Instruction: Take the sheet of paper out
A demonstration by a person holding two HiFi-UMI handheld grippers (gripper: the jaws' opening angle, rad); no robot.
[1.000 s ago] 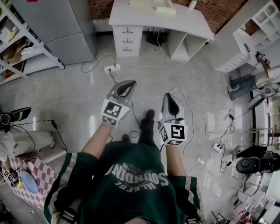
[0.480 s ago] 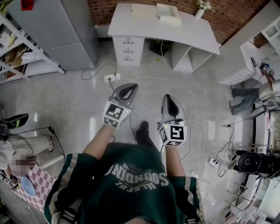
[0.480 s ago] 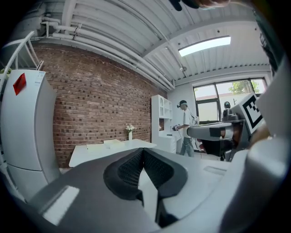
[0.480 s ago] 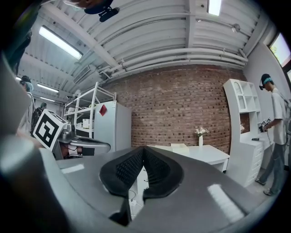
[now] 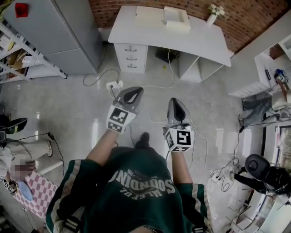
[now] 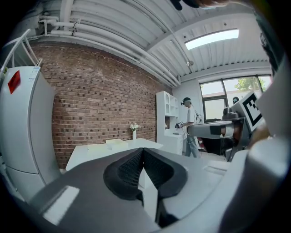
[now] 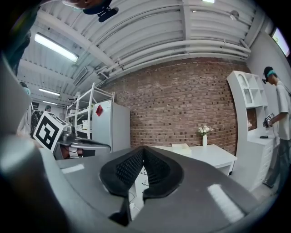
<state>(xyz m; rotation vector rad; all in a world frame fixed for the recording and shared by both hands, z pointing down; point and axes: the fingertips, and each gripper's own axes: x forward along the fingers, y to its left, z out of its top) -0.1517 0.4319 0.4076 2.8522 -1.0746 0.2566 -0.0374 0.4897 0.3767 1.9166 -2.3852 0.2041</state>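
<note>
A white desk (image 5: 200, 38) with drawers stands ahead against the brick wall. On it lie a flat cream pad or folder (image 5: 148, 17), a white box (image 5: 176, 19) and a small vase of flowers (image 5: 213, 13). I cannot pick out a single sheet of paper from here. My left gripper (image 5: 132, 91) and right gripper (image 5: 175, 102) are held side by side over the floor, pointing at the desk and well short of it. In the left gripper view the left gripper (image 6: 142, 152) is shut and empty. In the right gripper view the right gripper (image 7: 143, 152) is likewise shut on nothing.
A grey cabinet (image 5: 68, 32) and a metal shelf rack (image 5: 18, 50) stand at the left. A power strip (image 5: 113, 84) and cables (image 5: 200, 145) lie on the floor ahead. A white shelf unit (image 5: 268, 68) and a person (image 5: 268, 98) are at the right. Another person (image 5: 18, 150) sits at the left.
The desk has slid lower and grown larger in the head view as I walk towards it. Both grippers keep their pose, shut and empty.
</note>
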